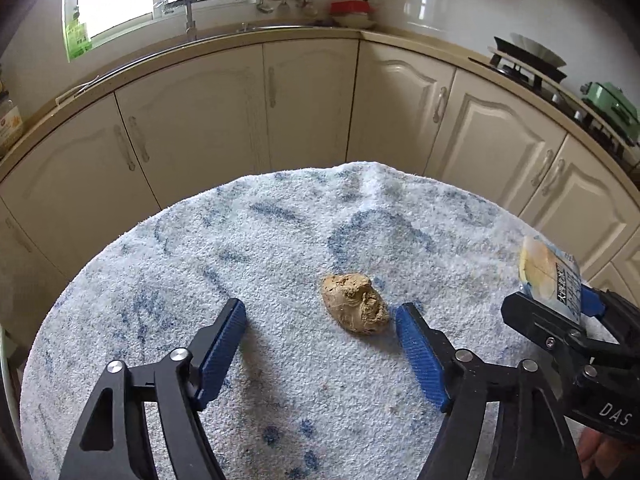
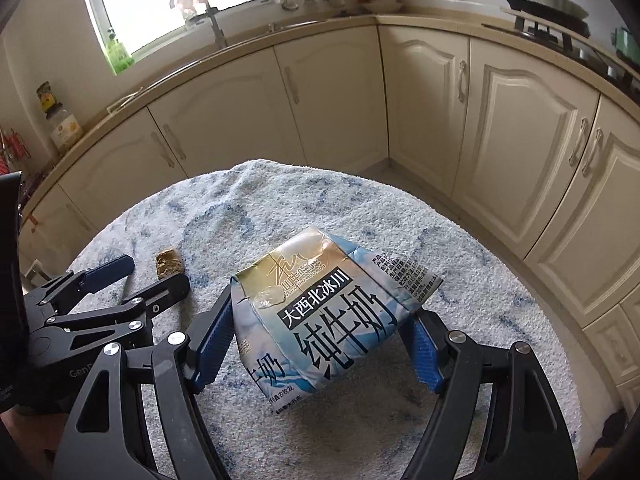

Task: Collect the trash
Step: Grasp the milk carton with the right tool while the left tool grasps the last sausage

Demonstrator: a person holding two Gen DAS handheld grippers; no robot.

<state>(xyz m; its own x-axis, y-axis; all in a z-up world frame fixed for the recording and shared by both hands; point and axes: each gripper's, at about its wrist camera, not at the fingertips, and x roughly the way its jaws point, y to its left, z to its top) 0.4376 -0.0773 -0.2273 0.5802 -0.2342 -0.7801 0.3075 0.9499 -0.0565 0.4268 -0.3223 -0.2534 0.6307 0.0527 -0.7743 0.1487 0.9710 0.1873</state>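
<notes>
**Two grippers over the trash on the towel**

From the left wrist: the left gripper (image 1: 320, 322) hangs low over a round top covered by a blue and white towel (image 1: 240, 240). Its blue fingers (image 1: 222, 350) stand wide apart and hold nothing. A brown crumpled lump (image 1: 355, 303) lies on the towel between the fingertips, close to the right-hand one; no pad presses on it. It sits near the middle of the towel. At the right edge of the towel the right gripper (image 1: 560, 304) shows, with a milk carton (image 1: 550, 280) sticking up from it. Cream cupboards (image 1: 308, 100) stand behind.

From the right wrist: the right gripper (image 2: 320, 344) has its two blue pads (image 2: 212, 344) pressed on the sides of the squashed milk carton (image 2: 320, 312), which is tilted above the middle of the towel (image 2: 460, 240). At the left edge of the towel the left gripper (image 2: 156, 276) is open, and the brown lump (image 2: 168, 263) lies between its tips.
</notes>
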